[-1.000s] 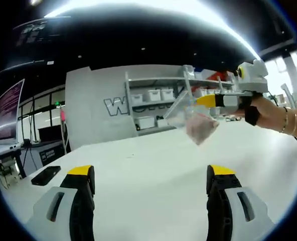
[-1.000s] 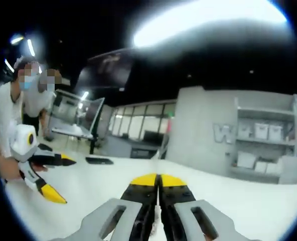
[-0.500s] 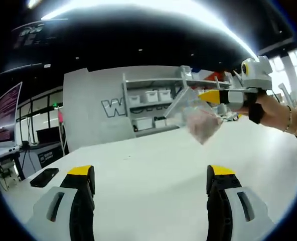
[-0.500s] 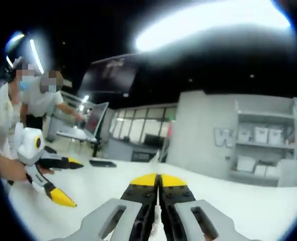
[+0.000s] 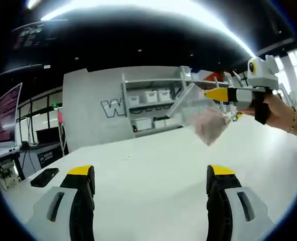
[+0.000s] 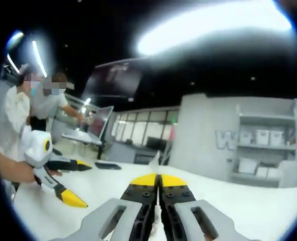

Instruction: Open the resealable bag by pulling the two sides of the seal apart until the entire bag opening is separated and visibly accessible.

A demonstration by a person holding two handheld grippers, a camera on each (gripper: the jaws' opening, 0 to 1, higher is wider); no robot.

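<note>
Left gripper [image 5: 149, 183], seen in the left gripper view, has its 2 yellow-tipped jaws set wide apart with nothing between them, poised above a white table [image 5: 153, 160]. Up and to the right, the right gripper [image 5: 208, 94], carried in a person's hand [image 5: 274, 108], holds the resealable bag [image 5: 202, 116] aloft by an upper edge; the clear bag hangs clear of the table with pinkish contents settled in its lower corner. A dark phone [image 5: 45, 175] lies near the table's left edge, and shelving with white bins [image 5: 151, 95] stands behind. In the right gripper view, the right gripper [image 6: 158, 182] shows its 2 jaws pressed together on a thin sliver of clear film, and the left gripper [image 6: 73, 186] appears at the left, spread open. The seal appears unopened. A sound next step would bring the open left jaws to the free lip opposite the held one, pinching 1 film layer alone, then drawing the hands apart steadily along the whole seal.
</note>
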